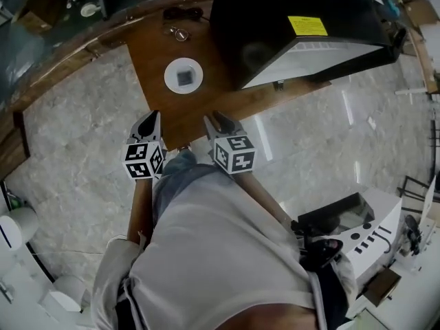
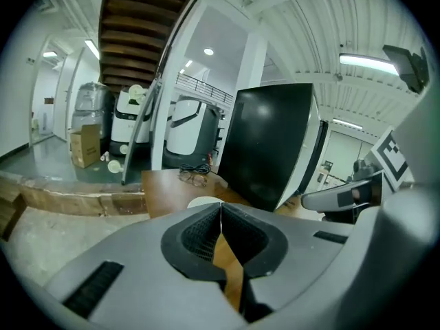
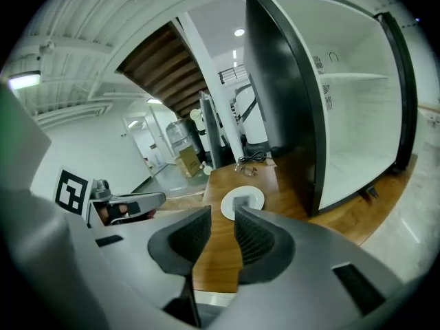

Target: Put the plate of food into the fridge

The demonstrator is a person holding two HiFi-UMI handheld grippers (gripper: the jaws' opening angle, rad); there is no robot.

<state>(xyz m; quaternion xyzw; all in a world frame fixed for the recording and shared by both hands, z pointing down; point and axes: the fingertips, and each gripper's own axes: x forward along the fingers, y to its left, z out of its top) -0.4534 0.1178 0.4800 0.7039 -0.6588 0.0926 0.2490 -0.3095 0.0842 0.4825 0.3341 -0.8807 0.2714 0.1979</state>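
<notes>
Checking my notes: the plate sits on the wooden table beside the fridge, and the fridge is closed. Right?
No. The plate does sit on the wooden table beside the fridge, but the fridge is open; the right gripper view shows its white inside and shelf.

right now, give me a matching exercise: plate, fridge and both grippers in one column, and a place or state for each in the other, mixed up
Column one:
1. plate
2. fridge
3. left gripper
4. right gripper

Column two:
a. jaws apart, nothing between them
b. standing open, white inside showing
c. jaws together
d. on the wooden table, beside the black cabinet

Pairs: 1-d, 2-b, 3-c, 4-a
</notes>
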